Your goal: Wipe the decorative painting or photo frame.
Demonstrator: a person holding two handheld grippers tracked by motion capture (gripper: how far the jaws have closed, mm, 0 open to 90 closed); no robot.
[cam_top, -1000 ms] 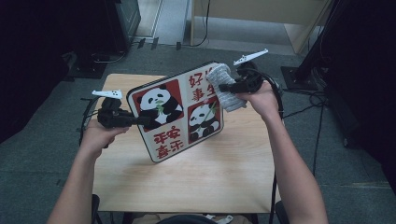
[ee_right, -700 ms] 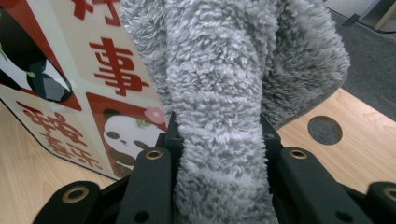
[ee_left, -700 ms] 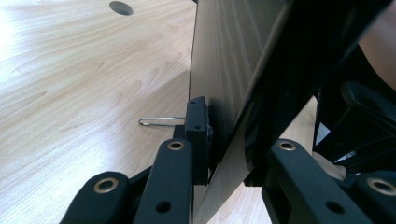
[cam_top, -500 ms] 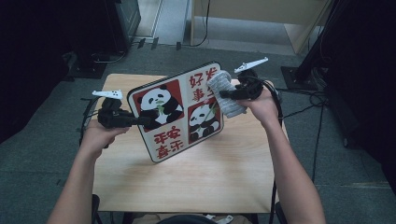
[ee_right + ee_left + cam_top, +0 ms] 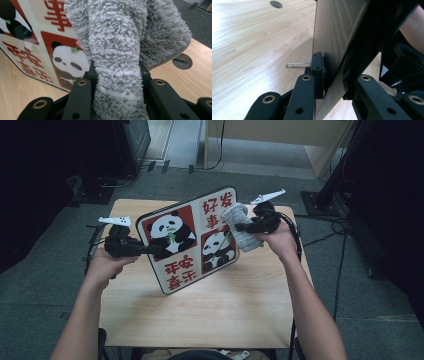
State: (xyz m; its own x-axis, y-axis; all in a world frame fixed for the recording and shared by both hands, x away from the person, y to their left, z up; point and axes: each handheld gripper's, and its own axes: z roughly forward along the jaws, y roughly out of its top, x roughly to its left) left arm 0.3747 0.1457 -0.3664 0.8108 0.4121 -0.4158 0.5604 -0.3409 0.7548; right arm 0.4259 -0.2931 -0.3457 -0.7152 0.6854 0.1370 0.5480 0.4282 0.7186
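A square board [image 5: 192, 240] printed with pandas and red characters stands tilted on its lower edge over the wooden table [image 5: 220, 315]. My left gripper [image 5: 156, 249] is shut on the board's left edge; in the left gripper view the board's edge [image 5: 332, 75] sits clamped between the black jaws. My right gripper [image 5: 239, 226] is shut on a fluffy grey cloth [image 5: 241, 226] and holds it against the board's right side. In the right gripper view the grey cloth [image 5: 120, 62] bulges up between the jaws, with the panda board [image 5: 50, 52] just behind it.
The table has a round cable hole [image 5: 182, 61] near the cloth and another cable hole [image 5: 276, 3] at the far side. Dark grey floor, cables [image 5: 345, 227] and black stands [image 5: 330, 185] surround the table.
My right gripper has slid the grey cloth a little downwards along the board's right side. The left gripper and the board have stayed where they were.
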